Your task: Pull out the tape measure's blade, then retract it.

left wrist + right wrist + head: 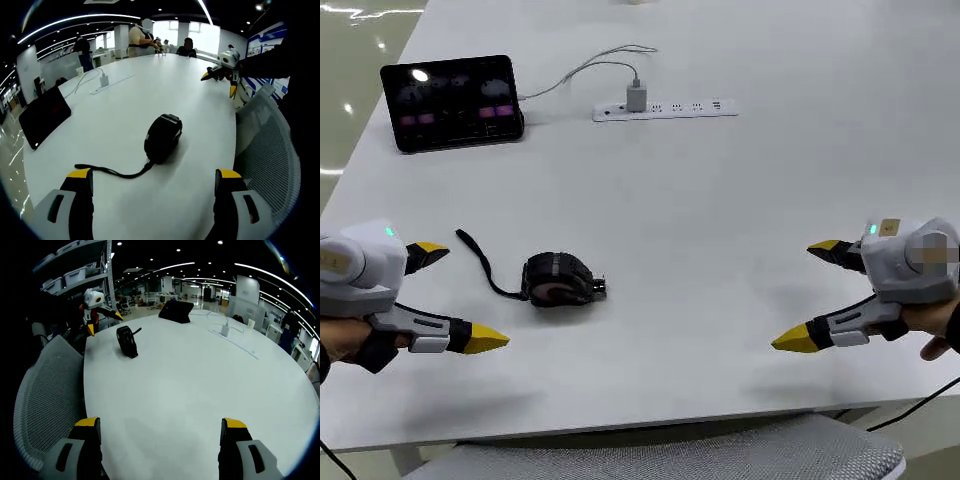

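A black tape measure (560, 279) lies on its side on the white table (720, 230), its black wrist strap (477, 260) trailing left; the blade is wound in. My left gripper (450, 295) hovers open just left of it, yellow-tipped jaws spread wide, the case (163, 137) ahead of them with nothing held. My right gripper (815, 295) stands open far to the right, jaws pointing left, nothing between them. From the right gripper view the tape measure (127, 341) is small and far off, with the left gripper (102, 320) beyond it. The right gripper (220, 80) appears in the left gripper view.
A dark tablet (452, 102) stands at the back left. A white power strip (665, 108) with a plugged charger and cable lies behind the middle. A grey mesh chair (700, 455) sits below the table's near edge. People stand far off (142, 39).
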Tool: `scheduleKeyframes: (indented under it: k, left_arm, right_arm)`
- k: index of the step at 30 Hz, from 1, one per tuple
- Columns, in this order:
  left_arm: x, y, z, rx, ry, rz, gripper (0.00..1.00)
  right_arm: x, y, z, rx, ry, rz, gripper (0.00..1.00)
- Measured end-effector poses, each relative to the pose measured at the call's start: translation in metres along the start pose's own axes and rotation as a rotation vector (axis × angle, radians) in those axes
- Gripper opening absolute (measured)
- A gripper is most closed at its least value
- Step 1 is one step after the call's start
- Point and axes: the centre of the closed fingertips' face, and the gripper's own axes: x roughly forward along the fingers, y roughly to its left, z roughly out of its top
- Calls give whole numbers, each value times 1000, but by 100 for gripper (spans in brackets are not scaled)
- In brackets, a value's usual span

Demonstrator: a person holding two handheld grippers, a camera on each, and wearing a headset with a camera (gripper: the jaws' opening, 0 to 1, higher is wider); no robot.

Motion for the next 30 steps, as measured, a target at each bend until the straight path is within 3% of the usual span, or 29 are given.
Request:
scheduleKeyframes:
  k: [3,9,13,21,30]
  left_arm:
    - [4,-8,0,10,30,-57,99]
    - [14,-14,5,59,59,-103,99]
    - [22,-10,9,132,84,-103,99]
    - [41,-10,17,194,129,-146,99]
    - [57,-13,25,266,163,-177,96]
  right_arm:
    - [3,2,6,-11,-2,10,99]
    - [17,5,19,-37,-4,38,99]
    - [27,9,34,-90,-27,44,99]
    - [53,22,53,-136,-12,110,99]
    - [77,24,69,-164,-20,147,99]
